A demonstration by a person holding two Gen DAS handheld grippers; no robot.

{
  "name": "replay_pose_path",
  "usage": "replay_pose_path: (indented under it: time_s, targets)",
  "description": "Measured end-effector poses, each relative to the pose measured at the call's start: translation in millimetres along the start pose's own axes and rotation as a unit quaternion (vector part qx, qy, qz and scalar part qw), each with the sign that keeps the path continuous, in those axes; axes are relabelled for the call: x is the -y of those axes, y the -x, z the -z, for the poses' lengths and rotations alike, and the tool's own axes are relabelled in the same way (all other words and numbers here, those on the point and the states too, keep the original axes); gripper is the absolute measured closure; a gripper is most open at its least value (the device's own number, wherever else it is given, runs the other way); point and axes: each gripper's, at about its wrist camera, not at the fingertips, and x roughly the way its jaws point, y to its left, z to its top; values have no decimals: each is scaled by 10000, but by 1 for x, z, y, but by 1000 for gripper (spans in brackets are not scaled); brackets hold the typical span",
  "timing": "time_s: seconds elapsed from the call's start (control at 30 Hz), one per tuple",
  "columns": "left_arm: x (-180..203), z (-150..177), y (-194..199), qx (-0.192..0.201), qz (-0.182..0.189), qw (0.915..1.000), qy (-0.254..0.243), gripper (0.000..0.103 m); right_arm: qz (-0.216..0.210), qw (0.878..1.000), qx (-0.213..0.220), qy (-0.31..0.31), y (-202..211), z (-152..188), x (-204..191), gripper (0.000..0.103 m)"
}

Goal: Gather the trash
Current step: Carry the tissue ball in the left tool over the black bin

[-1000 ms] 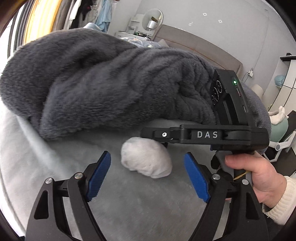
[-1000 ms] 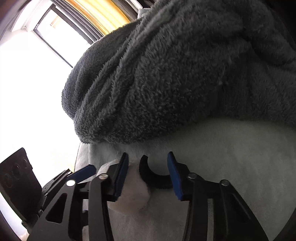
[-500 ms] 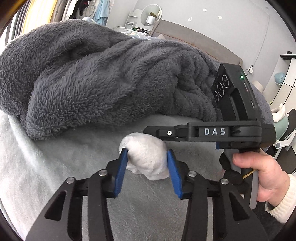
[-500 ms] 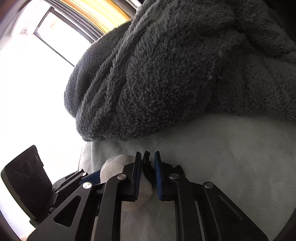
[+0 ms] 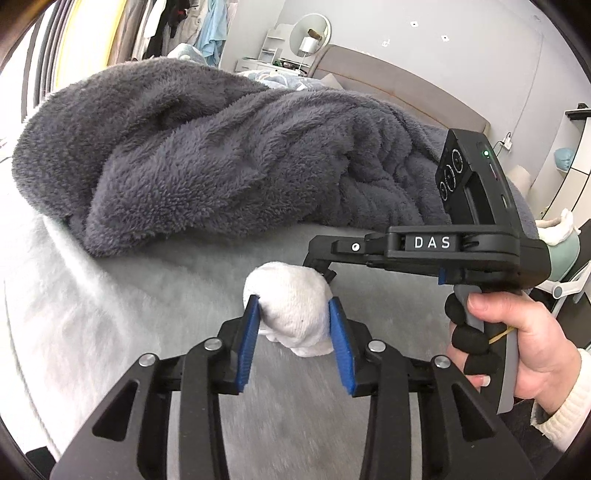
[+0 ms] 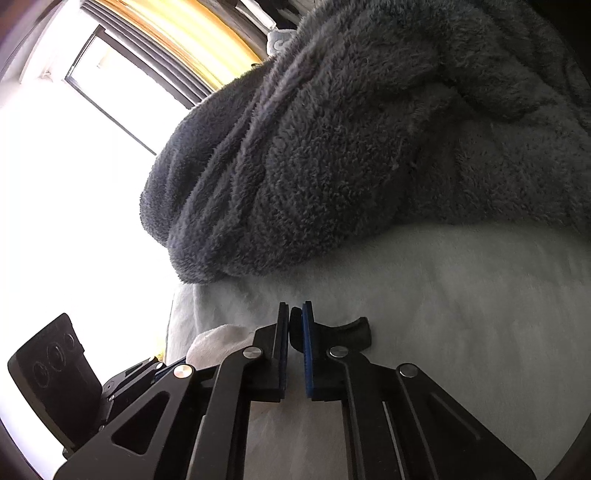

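White wad pinched in left gripper; black curved scrap clamped in right gripper, both just closed, side by side.

It was a bedroom in a home: a grey fleece blanket lay on a bed, with a padded headboard, round mirror and hanging clothes behind the blanket.
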Motion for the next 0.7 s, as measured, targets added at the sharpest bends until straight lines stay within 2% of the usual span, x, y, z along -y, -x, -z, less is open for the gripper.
replay_pose_path:
  time_s: [0.13, 0.33, 0.7]
  targets:
    - [3, 10, 17, 48, -138, 9998, 97, 63, -73, 9999, 28, 63, 11, 10, -11, 96]
    - [7, 29, 44, 85, -601, 9977, 307, 63, -92, 9996, -10, 257, 17, 33, -36, 96]
    - [-4, 67, 100, 205, -1143, 9898, 830, 63, 146, 9940, -54, 1083, 17, 83, -100, 96]
